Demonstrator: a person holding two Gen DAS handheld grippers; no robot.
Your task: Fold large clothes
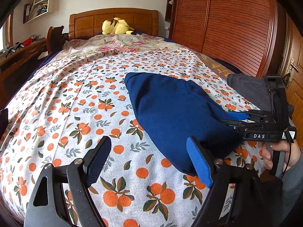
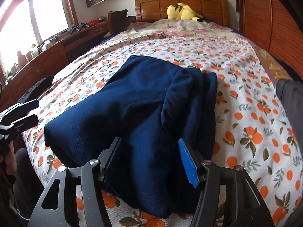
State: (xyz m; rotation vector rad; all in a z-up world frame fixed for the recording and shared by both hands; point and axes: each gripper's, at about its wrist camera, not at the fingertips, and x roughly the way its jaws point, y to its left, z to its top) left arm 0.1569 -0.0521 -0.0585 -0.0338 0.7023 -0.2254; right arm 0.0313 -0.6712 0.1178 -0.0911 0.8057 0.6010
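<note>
A navy blue garment (image 2: 144,102), already folded into a thick bundle, is lying on the orange-print bedsheet (image 1: 75,104) near the foot of the bed, with one folded-over flap resting along its right side. The right tongs (image 2: 151,160) are standing around the near end of the bundle, their jaws apart with cloth between them but not visibly pinched, so I judge they are letting go or lining up for a fresh grip, not carrying anything. The left tongs (image 1: 149,162) are hovering wide open just beside the bundle's left edge, holding nothing; the blue pad is nearly touching the cloth, probably so that this side is ready to steady or tuck the fold. A hand (image 1: 280,155) is gripping the right tool's handle at the edge of the left wrist view. Around the work, a yellow plush toy (image 2: 181,12) is sitting by the wooden headboard (image 1: 113,22), well apart from the garment, with a floral blanket (image 1: 121,44) spread below it. A grey garment (image 1: 248,89) is lying at the bed's right edge and a dark cloth (image 2: 37,87) at its left; neither is blocking the bundle.
</note>
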